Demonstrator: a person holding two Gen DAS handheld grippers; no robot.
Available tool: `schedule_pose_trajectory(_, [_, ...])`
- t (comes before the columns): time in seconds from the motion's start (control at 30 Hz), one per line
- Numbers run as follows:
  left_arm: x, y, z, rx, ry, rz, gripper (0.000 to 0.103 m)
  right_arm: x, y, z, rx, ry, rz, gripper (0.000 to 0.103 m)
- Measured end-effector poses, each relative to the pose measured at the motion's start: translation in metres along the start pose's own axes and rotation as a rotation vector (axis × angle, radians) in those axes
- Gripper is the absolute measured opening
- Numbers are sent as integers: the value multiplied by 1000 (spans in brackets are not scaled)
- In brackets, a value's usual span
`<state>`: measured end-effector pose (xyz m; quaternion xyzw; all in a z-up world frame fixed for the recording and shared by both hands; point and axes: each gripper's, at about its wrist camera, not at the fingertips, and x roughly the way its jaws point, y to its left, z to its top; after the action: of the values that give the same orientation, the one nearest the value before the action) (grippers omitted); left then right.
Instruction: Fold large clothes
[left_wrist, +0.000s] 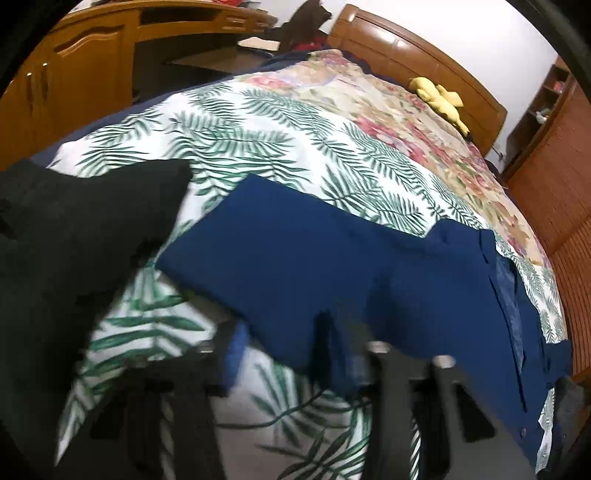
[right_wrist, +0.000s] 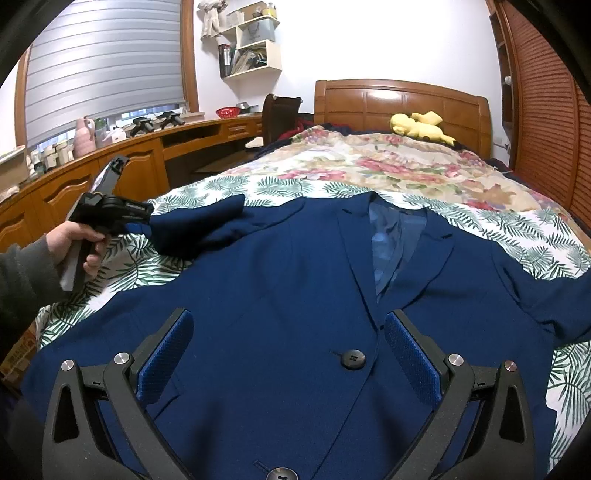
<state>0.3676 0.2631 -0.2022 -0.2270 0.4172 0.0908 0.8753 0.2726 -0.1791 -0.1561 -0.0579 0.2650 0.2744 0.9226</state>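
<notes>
Jacket (right_wrist: 280, 295) of smooth navy cloth lies front-up on the leaf-print bedspread (right_wrist: 133, 269), lapels open, dark round button (right_wrist: 352, 359) fastened. The right gripper (right_wrist: 288, 354) hovers over it, blue textured pads wide apart, holding nothing. The left gripper (right_wrist: 142, 218) pinches the sleeve (right_wrist: 207, 221) end. No writing is legible.

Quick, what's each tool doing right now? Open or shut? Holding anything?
The left tool: shut on the blue jacket sleeve.
The right tool: open, holding nothing, over the jacket front.
</notes>
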Motion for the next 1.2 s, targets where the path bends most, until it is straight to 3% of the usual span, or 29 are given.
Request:
schedule_pose_trajectory(0.07, [2,-5,2,19,-9,18,5,0,0,-1,2,1,0,103])
schedule_pose_trajectory(0.1, [-1,-11,1,44,-24,19,3,-1,-1,-1,2,2,-2,103])
schedule_pose_trajectory(0.37, [-65,-93,-3,225,-152,-5,2,-21,-2,2,-8,-15,-36,103])
schedule_pose_trajectory(0.57, [-124,-180,-32,420,-240,-9,2,-67,-14,-7,3,-47,-68,103])
schedule_pose_trajectory(0.73, [-153,-222,-61,511,-280,-7,2,-102,-26,-20,27,-58,-96,103])
schedule_pose_trajectory(1.03, [-173,-258,-106,554,-271,-27,2,-136,-40,-41,48,-57,-142,103])
schedule_pose_trajectory(1.2, [-173,-256,-130,564,-284,-27,8,-140,-39,-48,44,-41,-154,103])
